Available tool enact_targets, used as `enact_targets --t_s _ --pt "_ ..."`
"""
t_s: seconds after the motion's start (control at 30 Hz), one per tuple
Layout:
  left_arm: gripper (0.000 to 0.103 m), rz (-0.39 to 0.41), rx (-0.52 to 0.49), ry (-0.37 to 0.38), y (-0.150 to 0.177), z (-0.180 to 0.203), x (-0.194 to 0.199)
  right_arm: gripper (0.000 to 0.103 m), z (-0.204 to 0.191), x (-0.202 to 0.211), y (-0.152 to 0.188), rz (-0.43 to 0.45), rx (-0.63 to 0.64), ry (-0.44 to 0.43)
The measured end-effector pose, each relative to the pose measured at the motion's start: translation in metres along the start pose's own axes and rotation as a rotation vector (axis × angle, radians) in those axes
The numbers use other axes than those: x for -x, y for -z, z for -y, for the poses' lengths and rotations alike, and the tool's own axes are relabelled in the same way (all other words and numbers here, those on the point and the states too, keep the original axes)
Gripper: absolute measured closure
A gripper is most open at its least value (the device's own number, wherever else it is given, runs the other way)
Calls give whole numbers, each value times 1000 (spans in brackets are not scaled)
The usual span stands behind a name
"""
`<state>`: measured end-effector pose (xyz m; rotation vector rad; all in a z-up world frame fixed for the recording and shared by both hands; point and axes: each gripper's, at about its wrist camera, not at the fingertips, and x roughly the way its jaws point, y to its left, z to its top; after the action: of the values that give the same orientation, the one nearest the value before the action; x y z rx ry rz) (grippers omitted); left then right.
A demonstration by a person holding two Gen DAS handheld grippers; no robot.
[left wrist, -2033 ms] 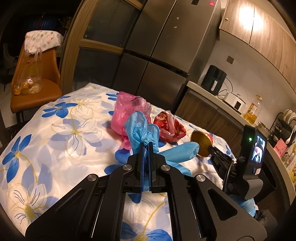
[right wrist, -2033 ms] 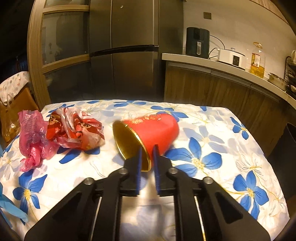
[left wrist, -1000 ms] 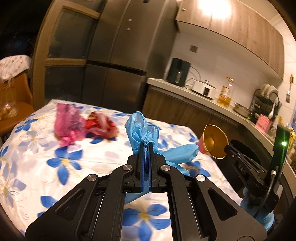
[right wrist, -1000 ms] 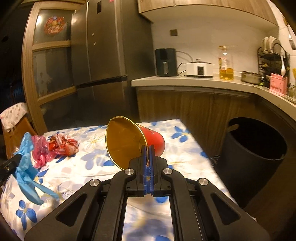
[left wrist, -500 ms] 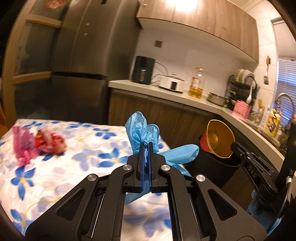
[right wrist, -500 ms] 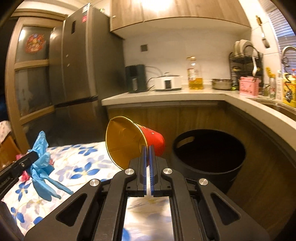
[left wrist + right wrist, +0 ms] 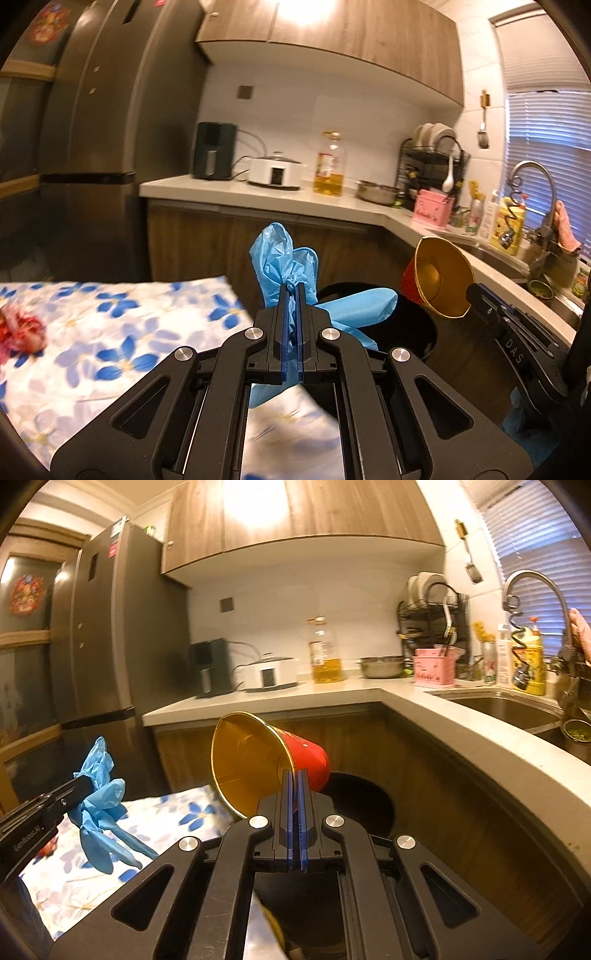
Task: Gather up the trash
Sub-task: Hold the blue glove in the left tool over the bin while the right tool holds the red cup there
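Note:
My left gripper (image 7: 291, 291) is shut on crumpled blue gloves (image 7: 284, 254), which it holds in the air past the table's edge, near the rim of a black trash bin (image 7: 417, 332). The right gripper (image 7: 294, 775) is shut on the rim of a red paper cup (image 7: 258, 760) with a gold inside, held tilted above the black trash bin (image 7: 362, 801). In the left wrist view the red paper cup (image 7: 439, 280) hangs to the right of the gloves. The right wrist view shows the blue gloves (image 7: 99, 797) at the left, over the table.
A table with a blue-flowered cloth (image 7: 92, 332) lies at the left with a red wrapper (image 7: 22, 328) on it. A wooden counter (image 7: 461, 746) curves around the bin, bearing appliances, an oil bottle (image 7: 328, 166) and a sink (image 7: 509, 709). A tall refrigerator (image 7: 103, 129) stands behind.
Both grippers have swung right, away from the table and toward the bin, each keeping its load. The table has slid to the left of both views and the bin has come under the cup.

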<state>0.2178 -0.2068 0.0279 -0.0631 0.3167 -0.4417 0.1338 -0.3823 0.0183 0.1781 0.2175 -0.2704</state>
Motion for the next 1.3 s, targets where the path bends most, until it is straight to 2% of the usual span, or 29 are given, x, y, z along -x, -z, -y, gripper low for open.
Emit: enact_targets --t_s 0.3,0.5,1.3 --pt "101 17 -49 69 -4 46 -42 100 24 -10 -3 10 -25 30" --pt "101 14 -60 91 -3 58 -64 100 29 -18 -2 1 -38 33" --pt "101 -22 -92 167 9 67 -113 100 35 -39 -4 -18 -45 36"
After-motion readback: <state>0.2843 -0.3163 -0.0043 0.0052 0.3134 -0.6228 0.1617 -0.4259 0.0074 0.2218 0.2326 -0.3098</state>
